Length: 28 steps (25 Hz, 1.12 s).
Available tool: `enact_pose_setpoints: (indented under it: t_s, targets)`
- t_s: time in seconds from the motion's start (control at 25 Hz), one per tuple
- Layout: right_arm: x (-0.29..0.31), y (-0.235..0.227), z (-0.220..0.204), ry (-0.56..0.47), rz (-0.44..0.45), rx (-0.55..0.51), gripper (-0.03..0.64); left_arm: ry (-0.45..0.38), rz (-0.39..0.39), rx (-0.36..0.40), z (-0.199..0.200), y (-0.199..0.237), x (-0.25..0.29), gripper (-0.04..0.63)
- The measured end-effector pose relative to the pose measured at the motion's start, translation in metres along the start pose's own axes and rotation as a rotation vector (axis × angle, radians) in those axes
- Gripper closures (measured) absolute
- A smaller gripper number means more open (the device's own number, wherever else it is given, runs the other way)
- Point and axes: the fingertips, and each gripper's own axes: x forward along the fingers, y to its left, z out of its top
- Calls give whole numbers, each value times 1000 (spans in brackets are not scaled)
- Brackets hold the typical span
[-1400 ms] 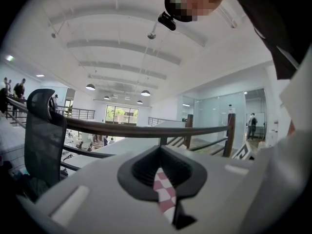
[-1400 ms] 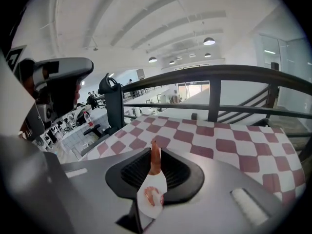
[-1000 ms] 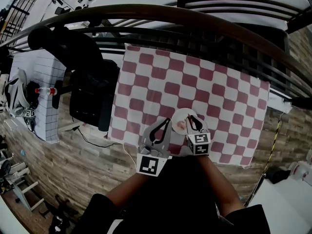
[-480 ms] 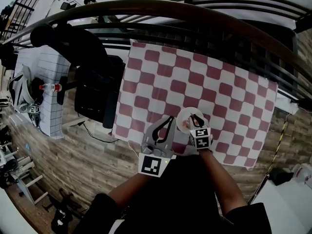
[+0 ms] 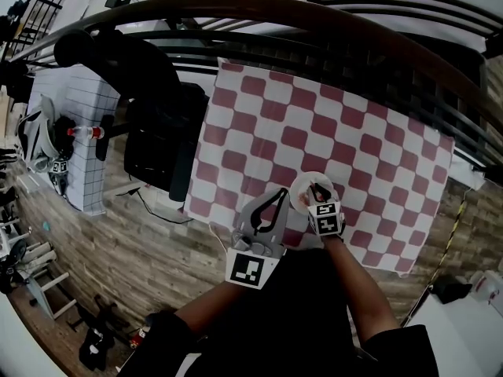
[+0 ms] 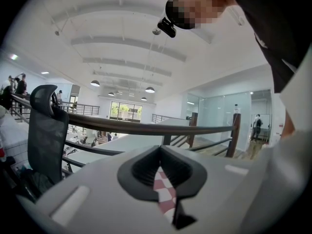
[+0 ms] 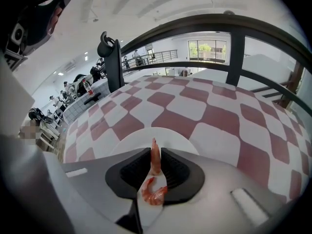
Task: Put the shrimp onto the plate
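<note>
The right tool (image 7: 156,152) has its jaws closed on the shrimp (image 7: 155,160). They pinch it by the thin tail end, which stands up between the pads, while the curled orange body hangs free just behind them. The shrimp is held just above the white plate (image 7: 169,137), and it cannot be told whether it touches the plate.

From the head view, the right tool (image 5: 314,187) points steeply down over the plate (image 5: 299,188). The plate sits near the front edge of the desk (image 5: 354,155), which is covered by a red-and-white checked cloth (image 5: 259,124).

The left tool (image 5: 279,195) is just beside the plate on its left, above the cloth's front edge and pointing nearly level. In its own view, the left tool (image 6: 160,147) has its tips together with only a thin slit between the pads. A strip of checked cloth shows through the slit, and nothing is held.

A black office chair (image 5: 153,132) stands on the wooden floor (image 5: 118,234) at the desk's left side. A dark curved railing (image 5: 259,14) runs across behind the desk.
</note>
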Motion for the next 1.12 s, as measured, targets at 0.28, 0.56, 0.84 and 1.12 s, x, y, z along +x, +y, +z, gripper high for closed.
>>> enact_pose_setpoints:
  t_s: [0.28,0.56,0.84,1.12]
  targets:
    - [6,-3,-1,5,-4,4,552,0,18,-13,-1,5,1,588]
    - [0,-4,-2,7,-9,1,526,11,12,-1,-2,2,-4,588]
    - [-17,-1,7,-21,-9,-11,525,-10,-3,7,3,0,-11,588]
    - [-55,-3,35,-124,-39,35,529,-43,-38,-1,9,-6,-19,588]
